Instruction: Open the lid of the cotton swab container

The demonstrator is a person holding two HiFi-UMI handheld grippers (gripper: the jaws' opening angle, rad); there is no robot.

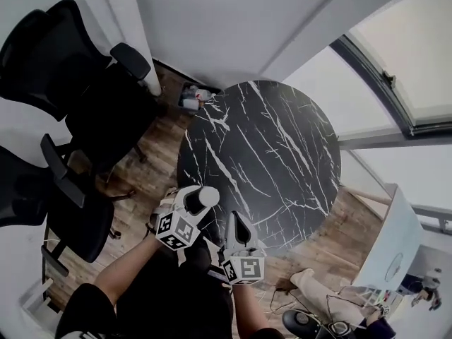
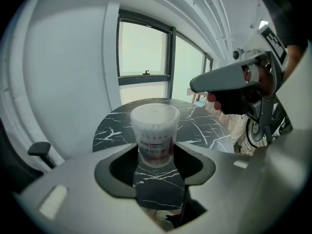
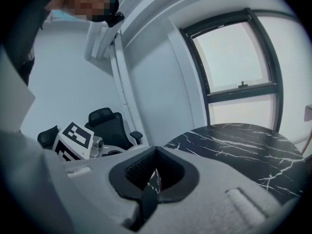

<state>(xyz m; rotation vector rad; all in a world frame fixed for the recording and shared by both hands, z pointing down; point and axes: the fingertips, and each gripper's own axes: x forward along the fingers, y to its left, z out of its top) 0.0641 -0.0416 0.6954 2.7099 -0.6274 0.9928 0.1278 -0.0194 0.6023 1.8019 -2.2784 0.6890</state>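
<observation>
Holding the cotton swab container (image 2: 154,130) clamped in your left claw (image 1: 189,209) by the table's (image 1: 282,154) near-left edge, lid (image 2: 155,112) on and uppermost, you have your right claw (image 3: 155,175), closed on nothing, just to its right and slightly above that lid.

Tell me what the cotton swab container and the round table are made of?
Cotton swab container: probably frosted plastic; its wall looks milky and slightly see-through. Round table: smooth black top with white veins, so marble or a marble-look surface; can't tell which.
</observation>
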